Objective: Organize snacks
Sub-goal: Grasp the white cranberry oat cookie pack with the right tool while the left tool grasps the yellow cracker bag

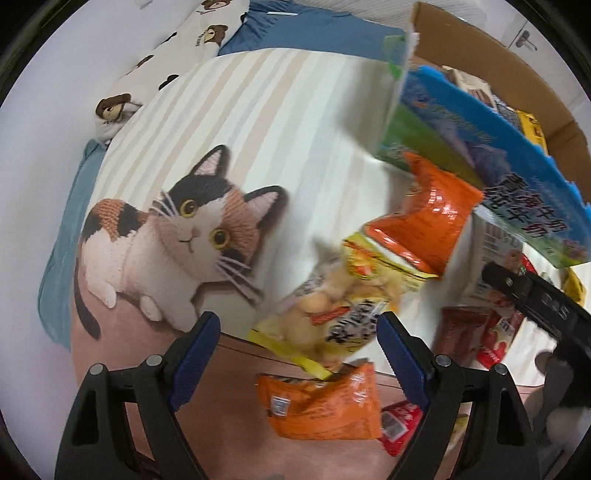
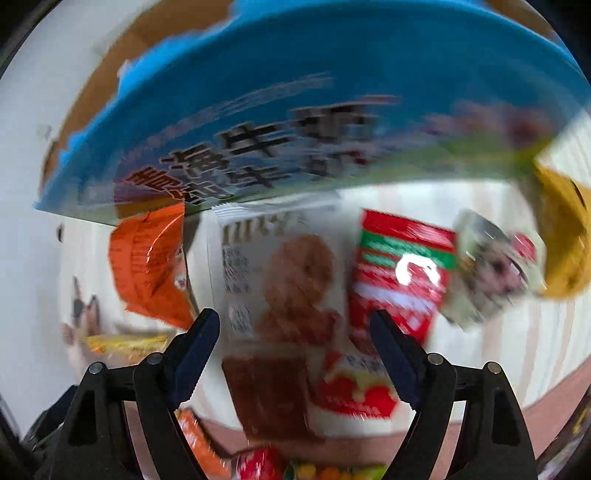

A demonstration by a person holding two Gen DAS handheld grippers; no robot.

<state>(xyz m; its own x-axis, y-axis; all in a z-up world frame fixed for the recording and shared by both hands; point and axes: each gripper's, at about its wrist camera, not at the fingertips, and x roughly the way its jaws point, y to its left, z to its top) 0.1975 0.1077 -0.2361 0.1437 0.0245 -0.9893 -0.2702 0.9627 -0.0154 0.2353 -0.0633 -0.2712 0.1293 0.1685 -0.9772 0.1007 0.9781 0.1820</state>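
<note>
Snack packs lie scattered on a cat-print blanket [image 1: 177, 221]. In the left wrist view my left gripper [image 1: 299, 325] is open above a yellow pack of round snacks [image 1: 332, 306], with a flat orange pack [image 1: 325, 406] nearer and a crumpled orange bag [image 1: 428, 225] beyond. A blue milk carton box [image 1: 480, 147] stands at right. The right gripper [image 1: 535, 295] shows at the right edge. In the blurred right wrist view my right gripper [image 2: 295, 325] is open over a white pack with brown pieces [image 2: 280, 280], a red pack [image 2: 402, 273] beside it, under the blue box [image 2: 295, 110].
A cardboard box [image 1: 498, 62] holding several packs stands at the back right. A bear-print pillow [image 1: 177, 48] and blue bedding [image 1: 314, 29] lie at the back. A yellow bag [image 2: 565, 236] and a small dark-printed pack [image 2: 491, 269] lie at the right.
</note>
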